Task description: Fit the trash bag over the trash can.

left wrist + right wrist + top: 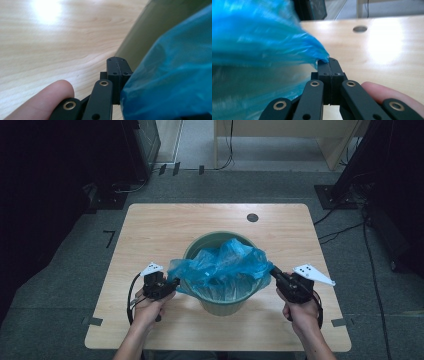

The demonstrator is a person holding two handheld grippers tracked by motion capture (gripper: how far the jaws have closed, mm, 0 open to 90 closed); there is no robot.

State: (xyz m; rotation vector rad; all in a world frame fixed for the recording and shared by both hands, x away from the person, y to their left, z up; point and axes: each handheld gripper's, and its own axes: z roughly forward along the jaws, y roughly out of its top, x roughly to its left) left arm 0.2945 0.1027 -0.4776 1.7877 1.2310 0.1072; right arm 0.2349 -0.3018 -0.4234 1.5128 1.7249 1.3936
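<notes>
Blue plastic bag (220, 265) — crinkled, translucent

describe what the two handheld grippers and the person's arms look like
Both the left gripper and the right gripper are black, each topped by a grey three-cornered plate with dark dots. The jaws are flat black blocks on linked bars with brass-ringed pivots. A black cable loops from each. The forearms are bare, with no sleeves in sight.

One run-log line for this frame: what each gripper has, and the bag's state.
left gripper: shut on blue bag edge | right gripper: shut on opposite edge | bag: stretched over green bin, not yet round rim | table
</notes>
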